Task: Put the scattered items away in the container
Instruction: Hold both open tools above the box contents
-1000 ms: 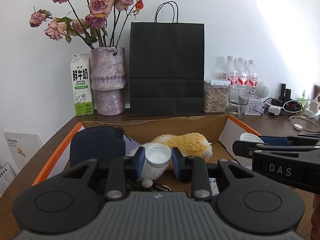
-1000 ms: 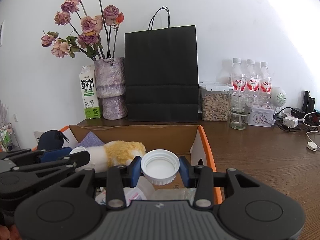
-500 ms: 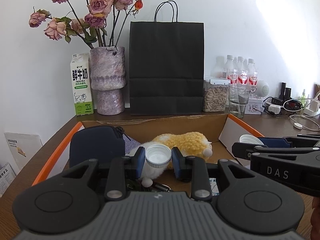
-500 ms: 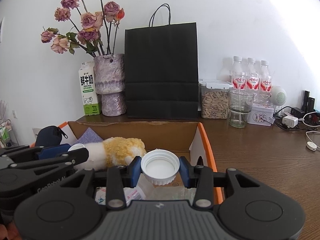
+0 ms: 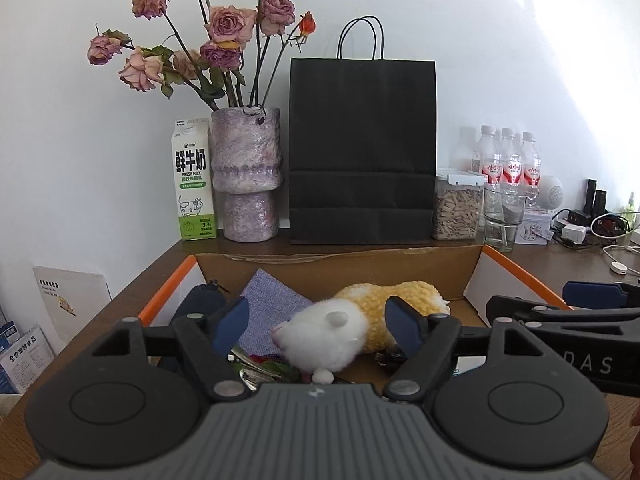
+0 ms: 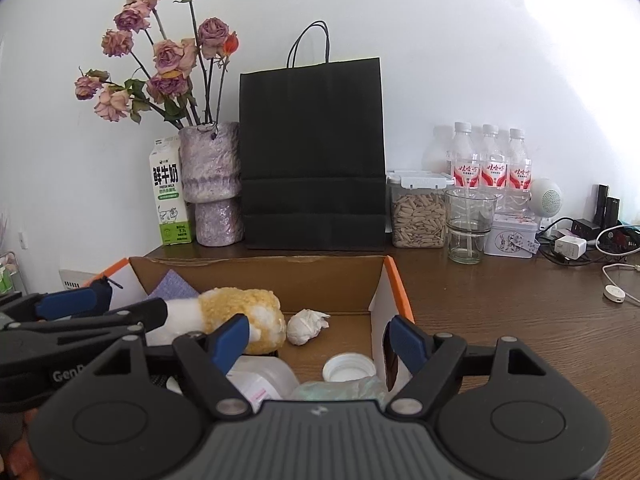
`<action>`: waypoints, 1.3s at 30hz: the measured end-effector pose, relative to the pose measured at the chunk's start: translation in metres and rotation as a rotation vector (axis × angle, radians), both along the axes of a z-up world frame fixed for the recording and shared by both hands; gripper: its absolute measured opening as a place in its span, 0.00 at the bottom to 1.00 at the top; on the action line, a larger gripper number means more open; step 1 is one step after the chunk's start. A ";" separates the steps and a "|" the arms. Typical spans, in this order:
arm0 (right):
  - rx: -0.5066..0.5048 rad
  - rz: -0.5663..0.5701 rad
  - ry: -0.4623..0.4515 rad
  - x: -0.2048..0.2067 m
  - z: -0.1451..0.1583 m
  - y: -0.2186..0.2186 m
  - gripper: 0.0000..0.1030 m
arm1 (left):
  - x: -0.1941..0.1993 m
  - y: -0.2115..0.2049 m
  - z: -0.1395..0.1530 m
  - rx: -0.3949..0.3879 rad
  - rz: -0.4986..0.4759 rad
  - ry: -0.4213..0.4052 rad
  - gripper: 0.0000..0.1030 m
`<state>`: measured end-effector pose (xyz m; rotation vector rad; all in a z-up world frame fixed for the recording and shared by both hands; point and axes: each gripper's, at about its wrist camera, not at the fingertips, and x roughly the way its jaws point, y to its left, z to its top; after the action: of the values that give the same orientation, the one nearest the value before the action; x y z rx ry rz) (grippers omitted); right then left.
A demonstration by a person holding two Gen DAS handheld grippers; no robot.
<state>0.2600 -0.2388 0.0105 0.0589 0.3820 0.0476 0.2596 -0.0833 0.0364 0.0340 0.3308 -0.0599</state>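
Having just opened, both jaws stand spread and empty, one white plastic screw cap (image 6: 349, 367) now lying inside the orange-edged cardboard box (image 6: 394, 276), so delivery appears complete.

Plush toy (image 6: 240, 312) head hidden behind left tool (image 6: 100, 316).

The left gripper (image 5: 318, 322) hangs over the near end of the cardboard box (image 5: 340, 270), its jaws having just swung wide with nothing between them. Inside the box lie a yellow-and-white plush toy (image 5: 360, 322), a lilac cloth (image 5: 272, 306) and a dark pouch (image 5: 198, 304) at far left. The right gripper (image 5: 560, 308) reaches in from the right.
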 end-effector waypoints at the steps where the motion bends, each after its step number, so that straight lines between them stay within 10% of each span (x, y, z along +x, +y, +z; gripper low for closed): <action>1: 0.000 -0.003 -0.003 -0.001 0.000 0.000 0.76 | -0.001 0.001 0.000 -0.003 0.001 -0.002 0.79; 7: 0.021 -0.018 -0.024 -0.006 0.002 -0.004 0.83 | -0.002 0.007 0.001 -0.020 0.044 -0.030 0.99; 39: -0.067 -0.033 -0.101 -0.054 -0.005 0.010 0.87 | -0.050 0.021 -0.008 -0.006 0.041 -0.087 1.00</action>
<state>0.2065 -0.2285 0.0059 -0.0033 0.2810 0.0054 0.2099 -0.0619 0.0288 0.0240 0.2445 -0.0186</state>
